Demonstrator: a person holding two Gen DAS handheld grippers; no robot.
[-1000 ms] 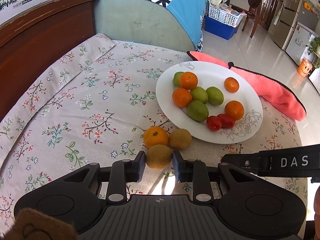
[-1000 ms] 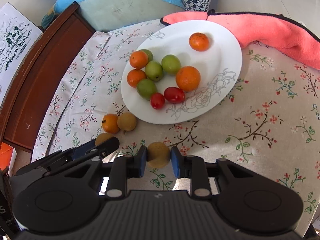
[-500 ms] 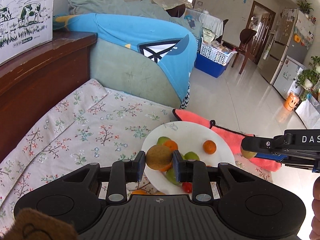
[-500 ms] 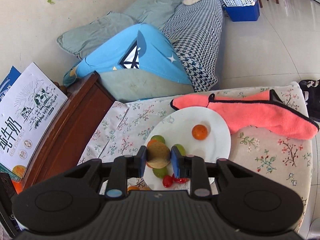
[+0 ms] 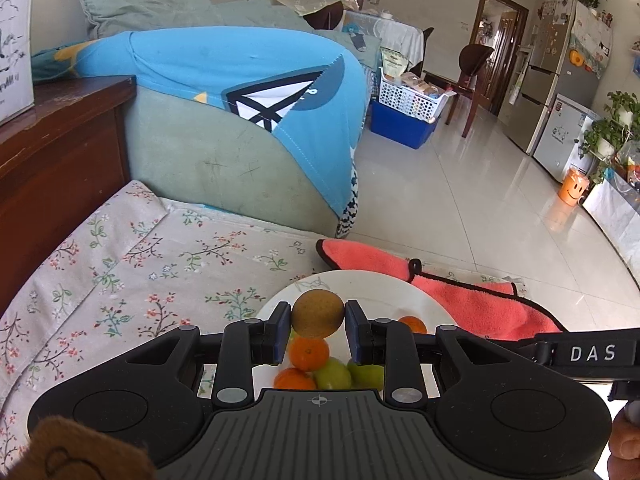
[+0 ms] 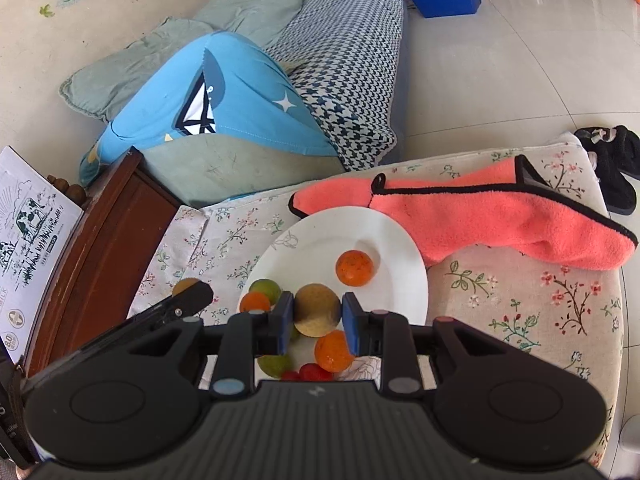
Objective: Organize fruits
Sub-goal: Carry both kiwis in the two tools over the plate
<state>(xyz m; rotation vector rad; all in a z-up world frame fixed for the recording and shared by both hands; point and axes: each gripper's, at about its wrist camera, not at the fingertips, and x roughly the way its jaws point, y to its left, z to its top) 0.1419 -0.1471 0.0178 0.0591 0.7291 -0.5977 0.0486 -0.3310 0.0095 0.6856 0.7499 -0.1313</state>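
Brown fruit: one clamped in left claw [image 5: 318,314], another in right claw [image 6: 317,310]
Right view only: black slippers [image 6: 612,162] — floor
Desk [image 6: 520,300]: floral cloth — white plate [image 6: 400,248], pink towel [image 6: 500,220]

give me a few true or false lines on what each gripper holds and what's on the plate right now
1. The left gripper is shut on a brown fruit. True.
2. The right gripper is open and holds nothing. False: it is shut on a second brown fruit.
3. The plate has only green fruit on it. False: it has oranges such as one lying apart, green fruit and small red tomatoes.
4. A pink cloth lies at the plate's far edge. True.
5. The plate sits on bare wood. False: it sits on a floral tablecloth.
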